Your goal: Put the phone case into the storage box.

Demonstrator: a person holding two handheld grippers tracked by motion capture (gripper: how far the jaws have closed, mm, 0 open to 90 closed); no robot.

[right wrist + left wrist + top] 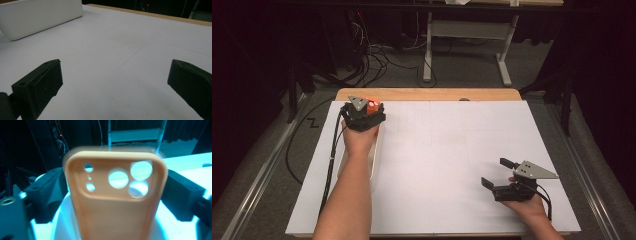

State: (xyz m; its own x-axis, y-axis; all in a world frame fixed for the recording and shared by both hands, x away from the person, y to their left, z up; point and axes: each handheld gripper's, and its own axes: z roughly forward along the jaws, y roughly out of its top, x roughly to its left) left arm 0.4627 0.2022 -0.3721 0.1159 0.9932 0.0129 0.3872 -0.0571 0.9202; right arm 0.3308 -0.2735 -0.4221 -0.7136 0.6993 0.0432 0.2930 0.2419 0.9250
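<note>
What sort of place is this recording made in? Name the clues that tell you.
Probably a lab or recording workshop: a table covered in plain white sheet, loose cables on the floor behind it, dark surroundings, and a person working hand-held grippers, the left gripper clamping an orange phone case.

Lab: cable tangle [372, 60], black curtains [602, 75]

High view: a fixed camera above the near edge, facing forward and down, takes in the whole white-topped counter [452, 150] and the dark floor beyond. Left gripper view: the camera rides low behind its own black jaws, very near an orange soft-plastic phone case [115, 200], facing the far edge. Right gripper view: the camera sits close above the counter surface, looking across it to a white rectangular plastic tray [40, 17], which the high view shares [374, 160].
</note>
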